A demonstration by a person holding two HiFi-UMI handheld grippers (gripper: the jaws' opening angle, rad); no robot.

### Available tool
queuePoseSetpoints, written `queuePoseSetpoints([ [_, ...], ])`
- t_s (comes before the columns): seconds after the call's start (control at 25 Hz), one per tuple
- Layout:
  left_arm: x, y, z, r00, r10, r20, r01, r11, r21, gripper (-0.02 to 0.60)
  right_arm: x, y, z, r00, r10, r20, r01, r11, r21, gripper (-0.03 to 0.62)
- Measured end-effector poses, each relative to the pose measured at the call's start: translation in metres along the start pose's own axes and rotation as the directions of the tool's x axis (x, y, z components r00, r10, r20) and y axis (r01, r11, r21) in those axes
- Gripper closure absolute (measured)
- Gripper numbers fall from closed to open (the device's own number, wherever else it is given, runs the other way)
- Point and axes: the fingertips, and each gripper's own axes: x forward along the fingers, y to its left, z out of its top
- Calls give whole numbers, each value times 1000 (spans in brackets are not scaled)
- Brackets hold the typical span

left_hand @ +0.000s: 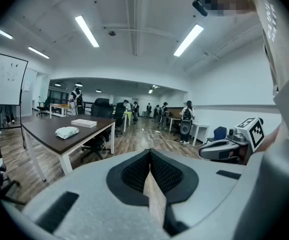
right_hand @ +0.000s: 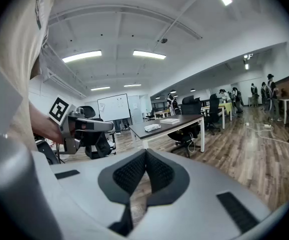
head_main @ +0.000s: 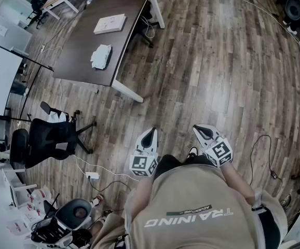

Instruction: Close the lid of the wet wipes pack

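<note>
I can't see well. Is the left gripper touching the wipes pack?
Apart. Head view: left gripper by the person, floor between it and the wipes pack.

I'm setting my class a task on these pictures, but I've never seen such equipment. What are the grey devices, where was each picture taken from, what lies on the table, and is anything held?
A person holds a two-jaw gripper in each hand: the left gripper and the right gripper. One picture comes from a camera on the person's head, looking down; the other two from cameras riding on the grippers. Some way off, a dark table bears a white wet wipes pack and a flat white box. Both grippers are shut and hold nothing.
</note>
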Motion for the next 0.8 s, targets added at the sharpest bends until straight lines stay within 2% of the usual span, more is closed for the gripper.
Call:
queuePoseSetpoints([
  [0.24, -5, 23, -5, 1000, -15, -17, 15, 1000, 16, 571, 47, 1, 8, 999, 44, -13, -44, 999, -6, 580],
  [0.36, 7, 40, -17, 999, -27, -42, 26, 999, -27, 571, 76, -5, 17, 999, 42, -31, -42, 999, -14, 580],
  [0.48, 30, 63, -18, 999, -42, -33, 40, 997, -66, 571, 98, -14, 19, 997, 12, -72, -14, 1000, -16, 580],
  [0.6, 58, 92, 0, 999, -51, 1, 51, 996, -77, 571, 119, -25, 31, 995, -9, -102, 6, 1000, -31, 580],
  [0.8, 94, 145, 38, 995, -75, 59, 79, 994, -74, 571, 170, -41, 75, 995, -23, -101, 17, 998, -65, 580],
])
